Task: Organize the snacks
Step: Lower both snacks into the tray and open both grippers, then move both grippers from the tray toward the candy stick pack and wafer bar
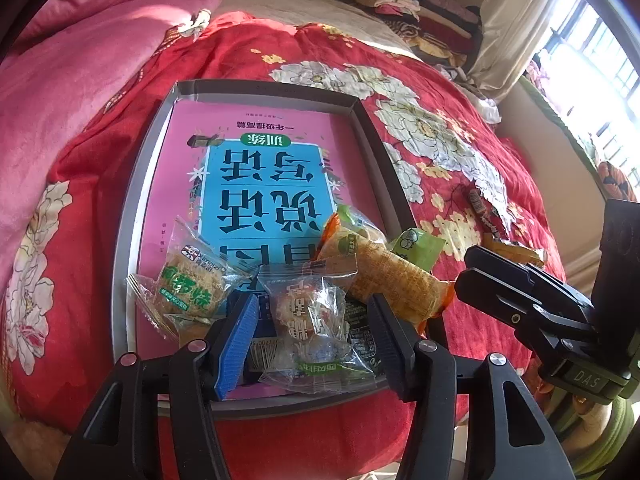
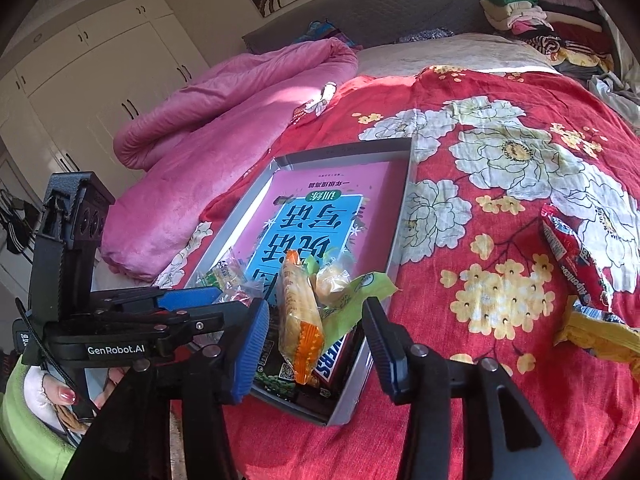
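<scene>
Both hand-held grippers, left (image 1: pixel 312 320) and right (image 2: pixel 316 338), hang released over the tray's (image 1: pixel 124 216) near end; best fetch the red packet (image 2: pixel 568 248) beside the tray next.

- We see the tray (image 1: pixel 256 92) on the bed (image 1: pixel 420 92), a book (image 1: pixel 256 160) inside it.
- Snack packets (image 1: pixel 312 312) lie on the book's near end.
- Two packets (image 2: pixel 576 252) lie right of the tray.
</scene>
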Available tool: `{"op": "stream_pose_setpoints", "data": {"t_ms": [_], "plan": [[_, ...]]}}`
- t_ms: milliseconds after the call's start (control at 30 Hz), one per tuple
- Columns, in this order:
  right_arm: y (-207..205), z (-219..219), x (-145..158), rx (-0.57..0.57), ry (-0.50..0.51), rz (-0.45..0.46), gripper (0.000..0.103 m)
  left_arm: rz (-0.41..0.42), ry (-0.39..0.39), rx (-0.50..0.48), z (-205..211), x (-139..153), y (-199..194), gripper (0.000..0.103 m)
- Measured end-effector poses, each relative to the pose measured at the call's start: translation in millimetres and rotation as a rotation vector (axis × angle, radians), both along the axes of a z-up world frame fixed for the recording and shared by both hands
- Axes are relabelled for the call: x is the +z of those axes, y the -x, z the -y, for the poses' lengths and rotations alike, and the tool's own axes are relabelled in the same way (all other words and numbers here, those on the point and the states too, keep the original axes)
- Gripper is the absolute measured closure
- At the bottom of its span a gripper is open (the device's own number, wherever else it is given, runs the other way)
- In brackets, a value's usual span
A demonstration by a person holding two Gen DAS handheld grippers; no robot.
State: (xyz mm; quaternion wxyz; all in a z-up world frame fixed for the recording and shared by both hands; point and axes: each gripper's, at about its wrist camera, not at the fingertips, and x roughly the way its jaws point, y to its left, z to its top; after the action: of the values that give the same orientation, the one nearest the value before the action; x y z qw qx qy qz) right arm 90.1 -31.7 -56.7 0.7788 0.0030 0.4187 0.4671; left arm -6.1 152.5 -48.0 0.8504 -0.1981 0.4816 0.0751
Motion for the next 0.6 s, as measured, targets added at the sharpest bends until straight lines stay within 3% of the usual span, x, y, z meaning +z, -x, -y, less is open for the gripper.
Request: {"op": "stream_pose_setpoints", "data": {"t_ms": [300, 600], "plan": [[-0.7, 9.5, 6.7, -0.027, -0.012, 0.02, 0.044, 0.084, -0.01, -0.026, 5.2, 18.8, 3.2, 0.031], [-0.3, 28.1, 17.5, -0.061, -0.034, 0.044, 0.04, 0.148, -0.006, -0.054, 15.2, 32.4, 3.7, 0.029]]}}
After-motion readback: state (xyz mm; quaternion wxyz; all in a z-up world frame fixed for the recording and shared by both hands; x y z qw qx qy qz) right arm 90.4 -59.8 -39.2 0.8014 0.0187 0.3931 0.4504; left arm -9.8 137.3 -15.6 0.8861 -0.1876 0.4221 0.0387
